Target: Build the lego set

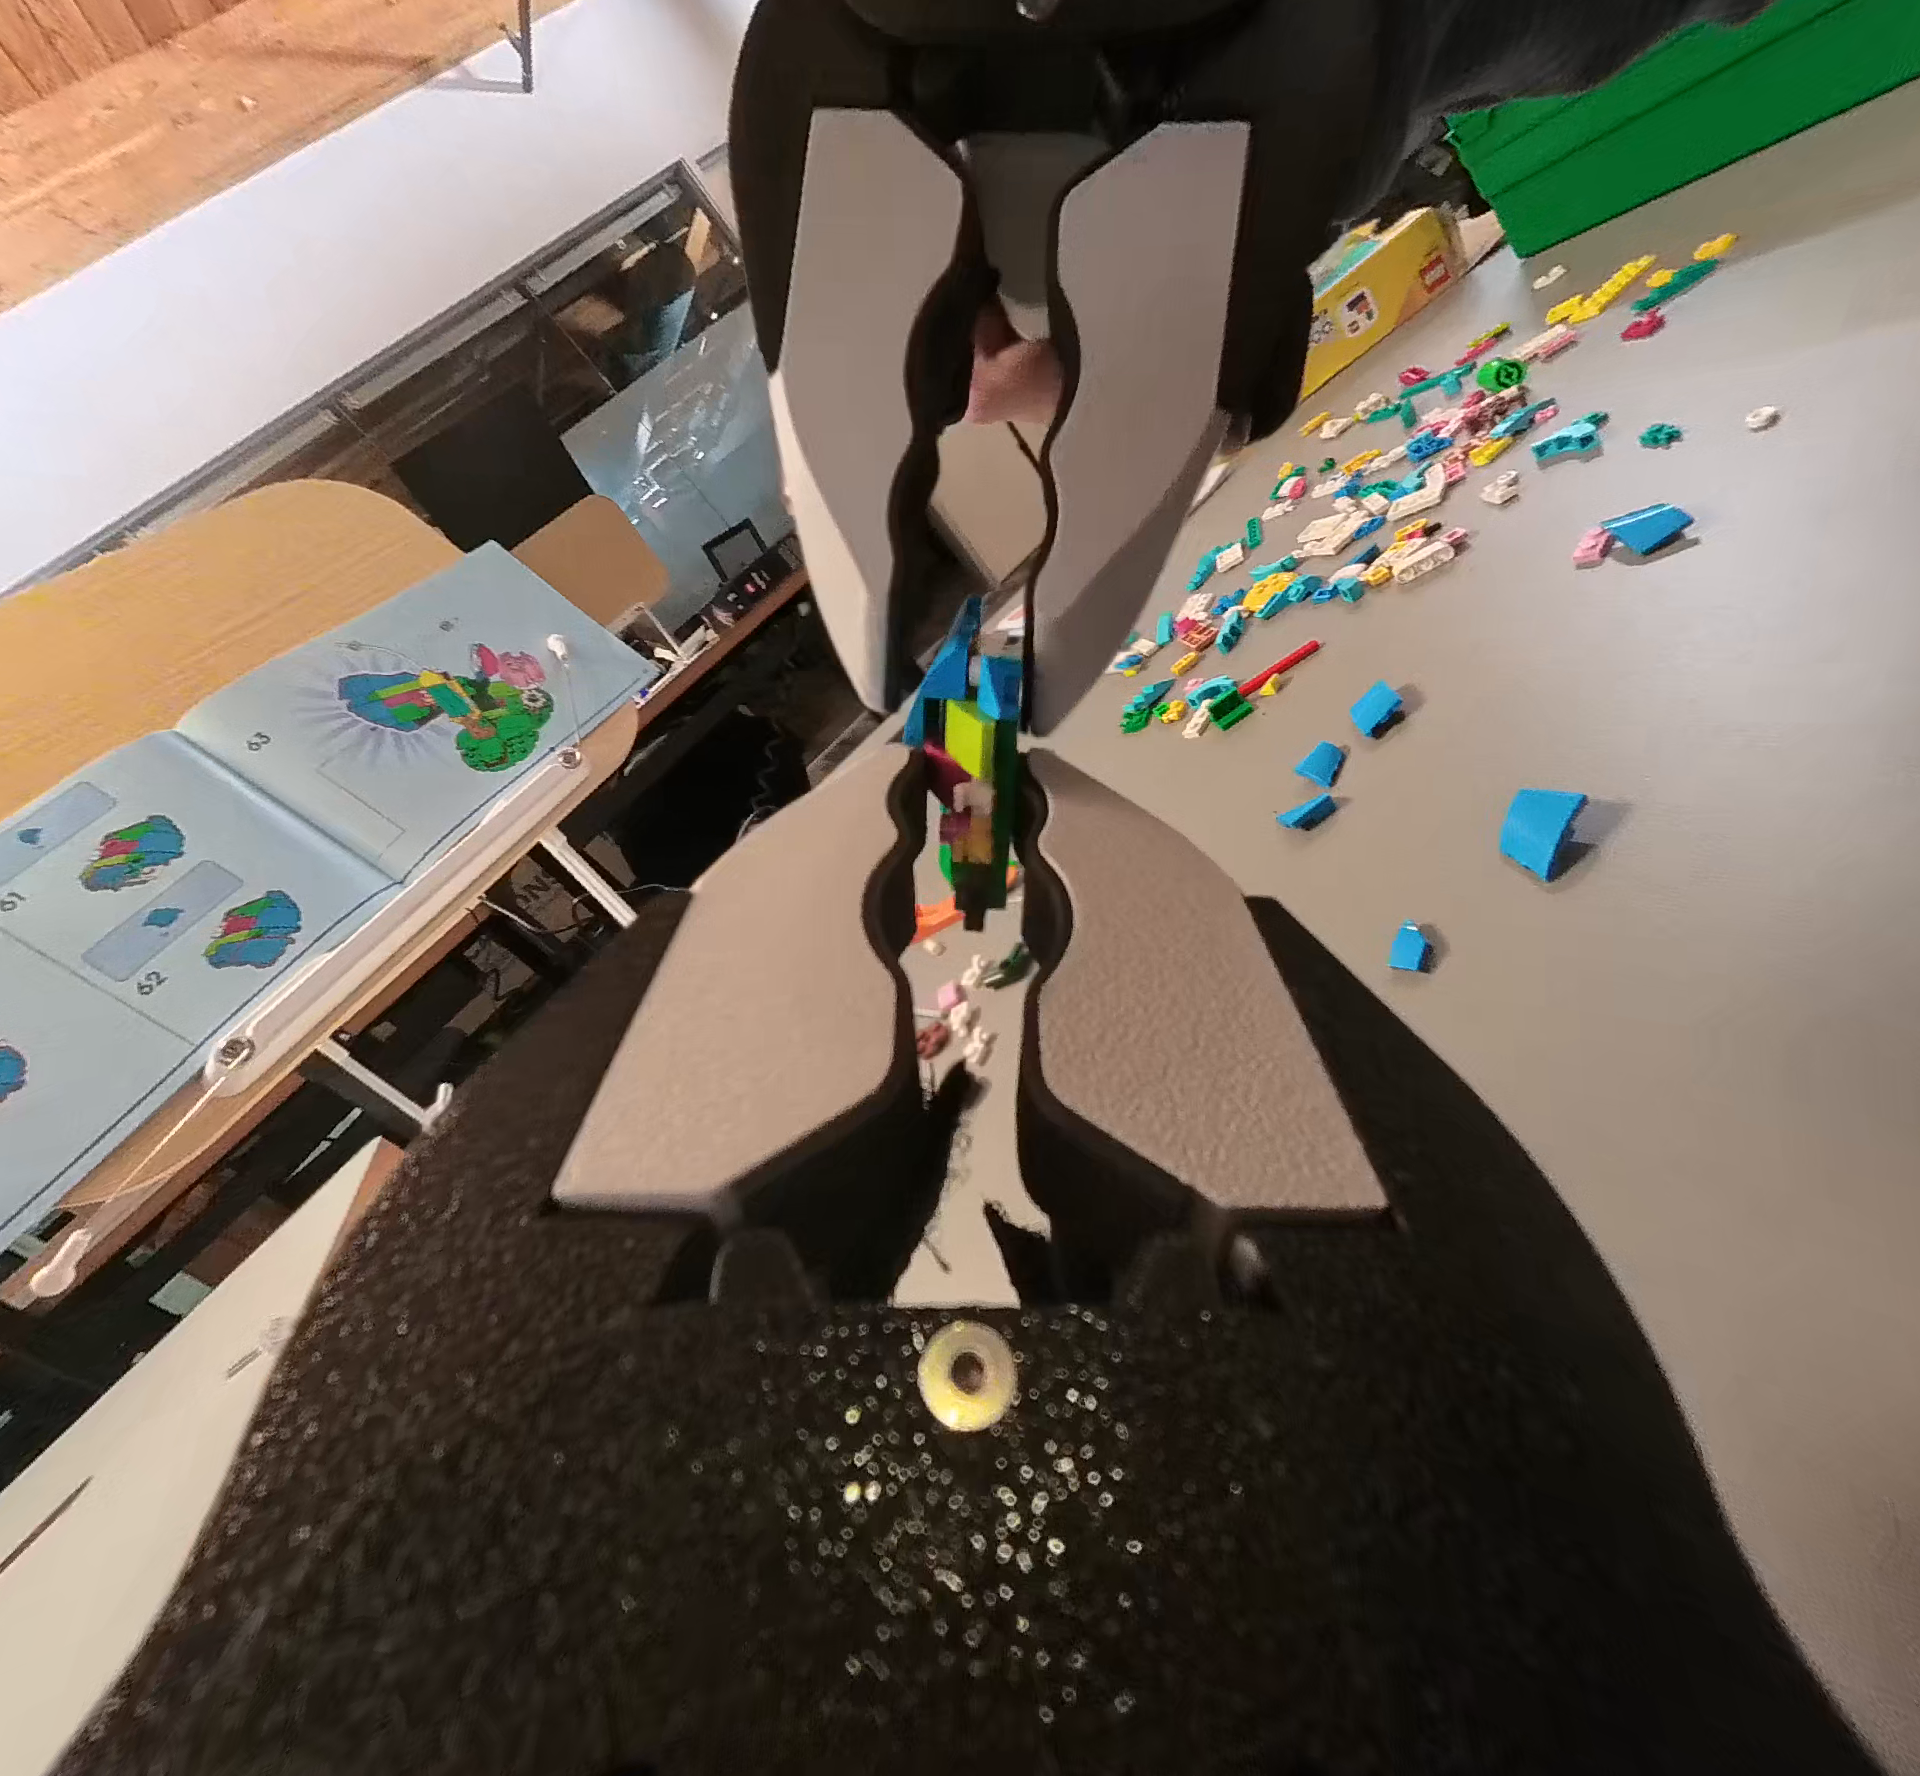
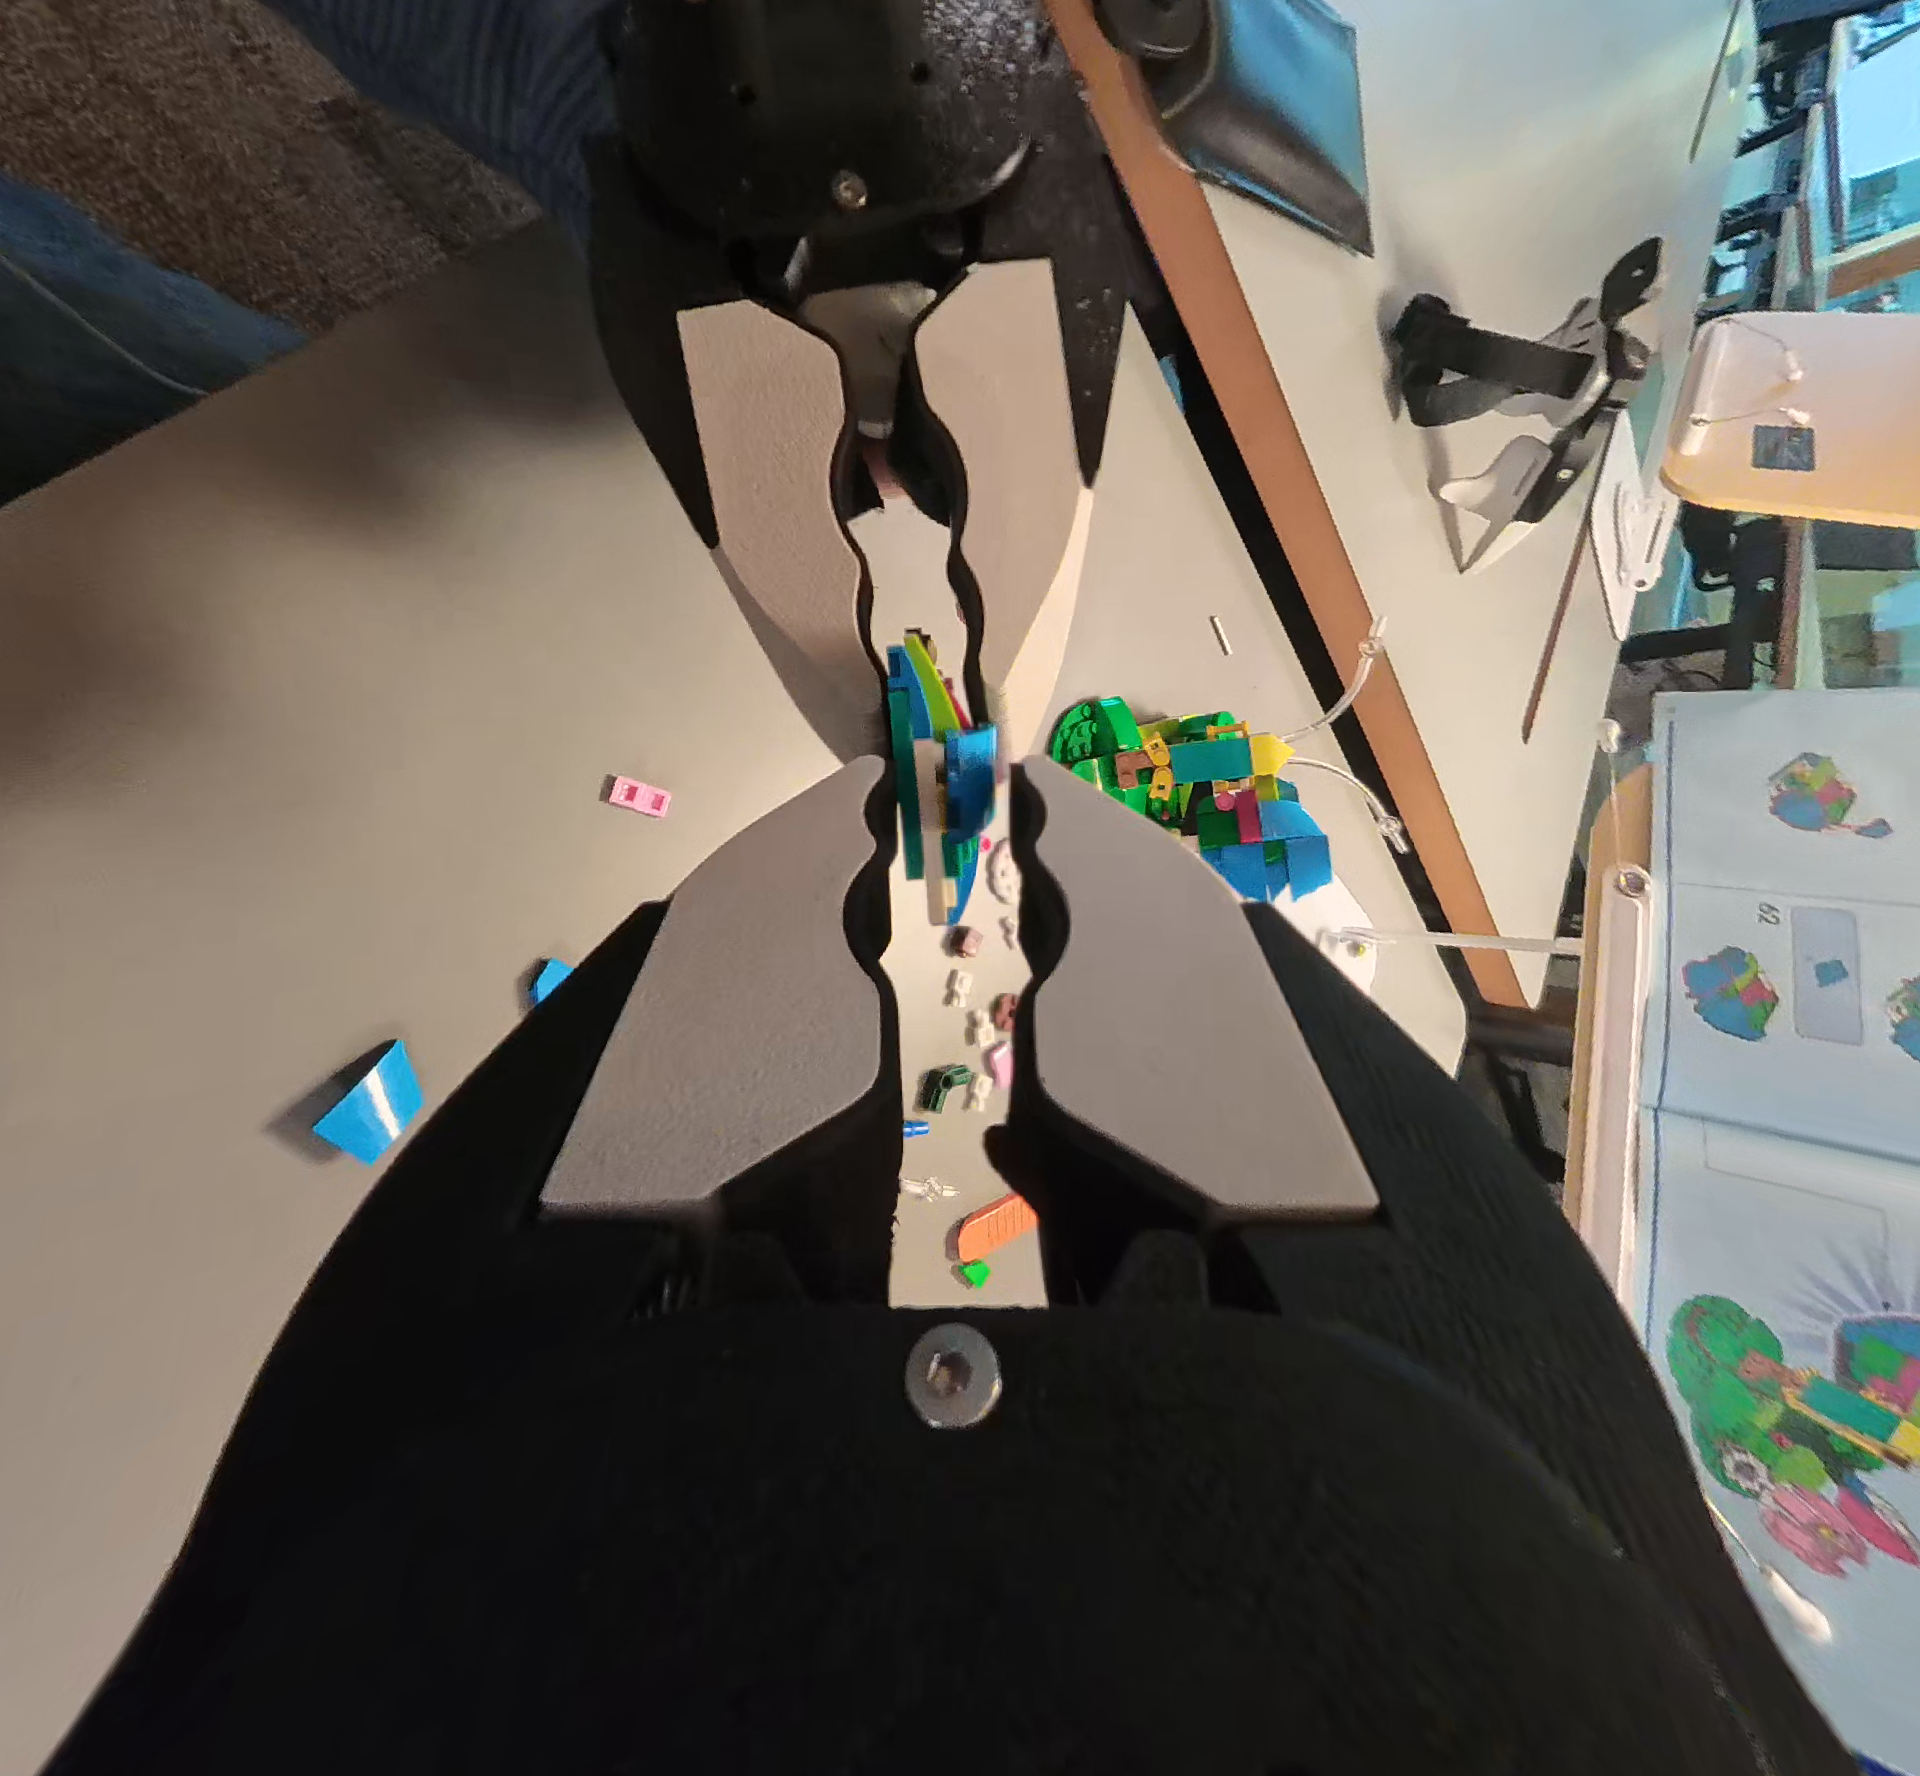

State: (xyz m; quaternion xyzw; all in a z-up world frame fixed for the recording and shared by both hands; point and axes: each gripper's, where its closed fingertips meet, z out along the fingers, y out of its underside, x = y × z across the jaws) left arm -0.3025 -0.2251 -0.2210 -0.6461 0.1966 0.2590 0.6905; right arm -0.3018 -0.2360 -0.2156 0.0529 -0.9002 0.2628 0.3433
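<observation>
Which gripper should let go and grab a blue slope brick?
Probably right: left gripper and right gripper both clamp the lego sub-assembly, but a blue slope brick lies close beside the right one.

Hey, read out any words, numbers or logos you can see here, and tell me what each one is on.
I won't repeat the writing, only where it stands.
Instruction booklet: step numbers beside the build drawings.
Yellow box: a red logo, small print blurred.
Lego assembly, gripped by left tongs and right tongs: no writing visible.
</observation>
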